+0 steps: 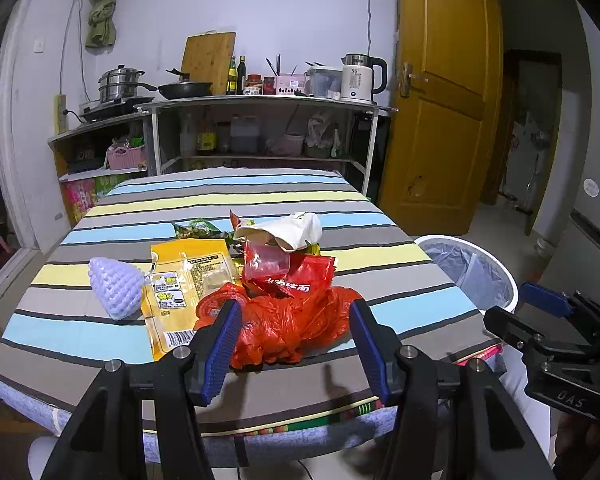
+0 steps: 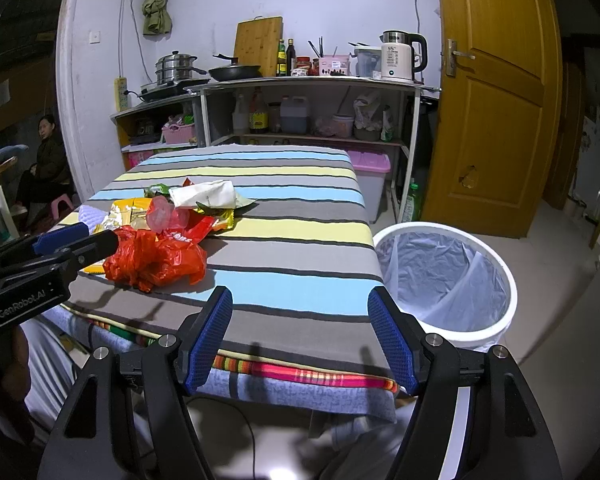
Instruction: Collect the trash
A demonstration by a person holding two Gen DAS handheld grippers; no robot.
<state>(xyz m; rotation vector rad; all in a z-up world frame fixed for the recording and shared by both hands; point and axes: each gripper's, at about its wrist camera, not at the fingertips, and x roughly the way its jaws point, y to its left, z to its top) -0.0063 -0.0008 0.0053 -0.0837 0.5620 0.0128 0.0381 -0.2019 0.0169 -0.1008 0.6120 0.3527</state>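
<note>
A pile of trash lies on the striped table [image 1: 380, 236]: a crumpled red plastic bag [image 1: 296, 320], a red snack wrapper [image 1: 300, 276], a yellow packet [image 1: 184, 284], a white foam fruit net [image 1: 114, 284], a white paper wrapper [image 1: 288, 230] and a green wrapper [image 1: 198, 228]. My left gripper [image 1: 296, 344] is open, its fingers on either side of the red bag. My right gripper [image 2: 300, 336] is open and empty over the table's near edge, right of the red bag [image 2: 156, 260]. A white bin [image 2: 444, 280] with a clear liner stands right of the table.
Behind the table stand shelves [image 1: 260, 128] with pots, bottles and a kettle [image 1: 360, 78]. A yellow wooden door [image 1: 440, 100] stands open at the right. A person [image 2: 46, 160] sits at the far left. A pink-lidded box [image 2: 370, 176] sits on the floor.
</note>
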